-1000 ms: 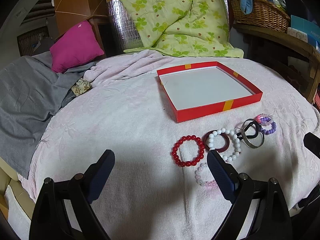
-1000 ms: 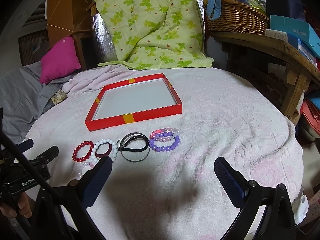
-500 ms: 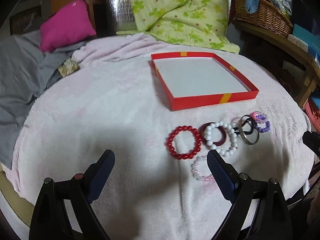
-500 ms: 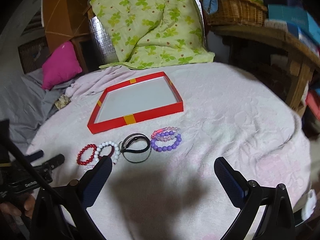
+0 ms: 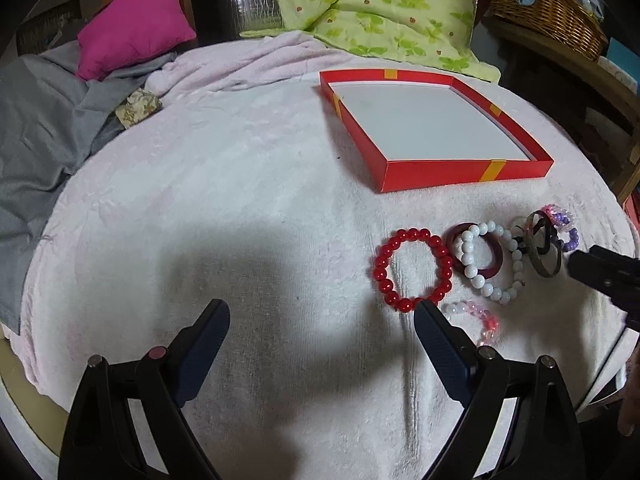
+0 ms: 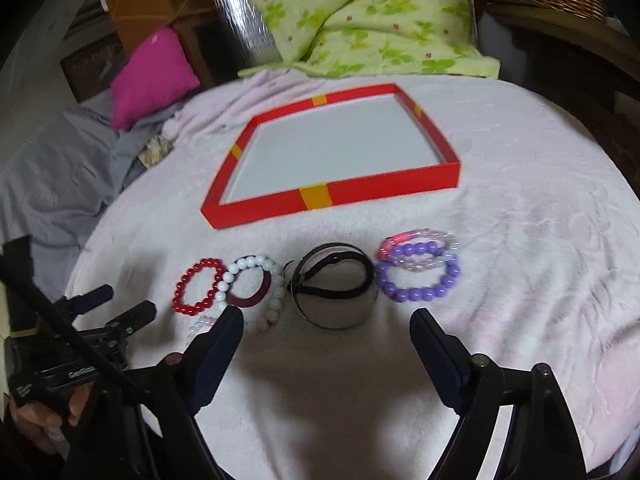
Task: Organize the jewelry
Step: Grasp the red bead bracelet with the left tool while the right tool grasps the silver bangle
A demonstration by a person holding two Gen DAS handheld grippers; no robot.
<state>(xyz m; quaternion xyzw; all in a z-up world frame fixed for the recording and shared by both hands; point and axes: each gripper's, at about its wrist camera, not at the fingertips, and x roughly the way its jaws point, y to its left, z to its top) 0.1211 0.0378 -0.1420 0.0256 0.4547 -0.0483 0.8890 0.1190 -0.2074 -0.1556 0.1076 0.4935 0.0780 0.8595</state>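
Note:
A shallow red box with a white floor lies empty on the pink cloth. In front of it lies a row of bracelets: red beads, white beads over a dark red bangle, a black and metal bangle, purple beads with clear pink ones on top, and a small pale pink bracelet. My left gripper is open and empty, just short of the red beads. My right gripper is open and empty, just short of the black bangle.
A pink cloth covers the round table. A grey blanket and magenta pillow lie at the far left. A green floral quilt lies behind the box. A wicker basket stands on a wooden bench at the right.
Both grippers have moved forward and lower toward the row of bracelets, which now looks larger and closer. Both stay open. The bracelets and box have not moved.

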